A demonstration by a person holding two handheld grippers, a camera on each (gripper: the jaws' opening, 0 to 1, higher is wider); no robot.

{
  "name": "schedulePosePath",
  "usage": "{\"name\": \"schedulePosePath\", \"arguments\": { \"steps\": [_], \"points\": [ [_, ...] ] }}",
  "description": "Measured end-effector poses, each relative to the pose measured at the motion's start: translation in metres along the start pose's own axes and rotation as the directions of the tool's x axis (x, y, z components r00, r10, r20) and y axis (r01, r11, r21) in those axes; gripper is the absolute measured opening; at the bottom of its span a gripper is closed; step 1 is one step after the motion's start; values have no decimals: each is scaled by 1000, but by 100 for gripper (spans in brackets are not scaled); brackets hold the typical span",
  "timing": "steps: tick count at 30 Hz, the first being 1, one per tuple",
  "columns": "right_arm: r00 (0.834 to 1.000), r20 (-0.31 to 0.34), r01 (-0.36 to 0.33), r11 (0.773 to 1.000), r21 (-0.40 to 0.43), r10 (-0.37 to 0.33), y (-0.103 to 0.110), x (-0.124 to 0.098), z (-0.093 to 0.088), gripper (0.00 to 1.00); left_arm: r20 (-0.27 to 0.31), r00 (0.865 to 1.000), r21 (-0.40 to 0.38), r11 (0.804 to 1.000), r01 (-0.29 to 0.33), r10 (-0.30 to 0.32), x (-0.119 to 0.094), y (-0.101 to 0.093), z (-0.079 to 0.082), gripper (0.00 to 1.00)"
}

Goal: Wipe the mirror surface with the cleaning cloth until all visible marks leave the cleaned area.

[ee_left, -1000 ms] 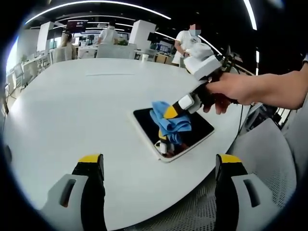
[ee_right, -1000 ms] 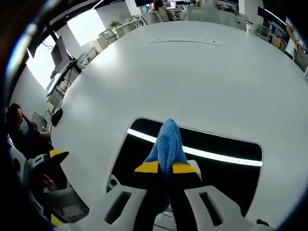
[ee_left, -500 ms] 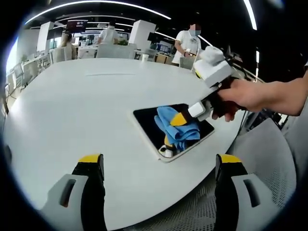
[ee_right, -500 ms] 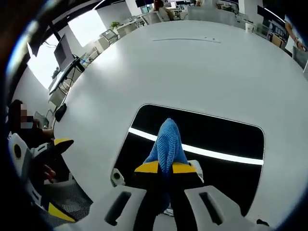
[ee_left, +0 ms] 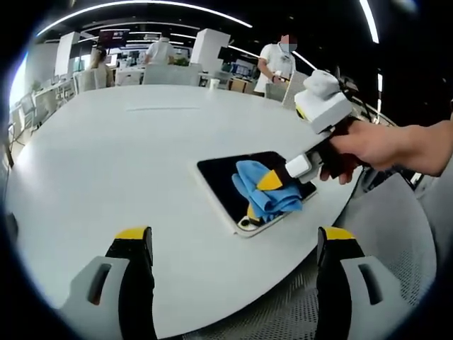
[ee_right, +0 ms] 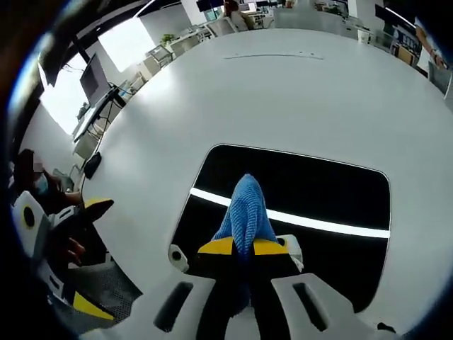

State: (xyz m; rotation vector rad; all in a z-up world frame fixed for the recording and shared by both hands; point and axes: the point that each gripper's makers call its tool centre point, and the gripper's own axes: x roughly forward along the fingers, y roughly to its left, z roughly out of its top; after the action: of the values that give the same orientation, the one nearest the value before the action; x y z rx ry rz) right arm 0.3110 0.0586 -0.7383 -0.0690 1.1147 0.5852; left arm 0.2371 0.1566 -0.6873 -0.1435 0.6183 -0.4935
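The left gripper (ee_left: pixel 233 244) hung spread and empty above the near edge of the white counter (ee_left: pixel 106 156). Beyond it the mirror (ee_left: pixel 223 177) lay flat close to that edge, one corner almost at the rim. The right gripper (ee_left: pixel 272 182) pinched the blue cleaning cloth (ee_right: pixel 244 209) between pressed-together jaws and held it down on the dark glass. The likely trouble: nothing steadied the mirror, so a firm stroke toward the rim could slide it off the counter. The bunched cloth covered little glass, and marks beside it could go missed. Further off stood people and desks.
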Motion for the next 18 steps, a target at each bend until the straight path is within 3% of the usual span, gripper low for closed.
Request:
{"name": "schedulePosePath", "arguments": {
  "steps": [18],
  "points": [
    [1000, -7, -8, 1000, 6, 8, 7, -7, -17, 2, 14, 1000, 1, 1000, 5, -5, -1, 0, 3, 95]
  ]
}}
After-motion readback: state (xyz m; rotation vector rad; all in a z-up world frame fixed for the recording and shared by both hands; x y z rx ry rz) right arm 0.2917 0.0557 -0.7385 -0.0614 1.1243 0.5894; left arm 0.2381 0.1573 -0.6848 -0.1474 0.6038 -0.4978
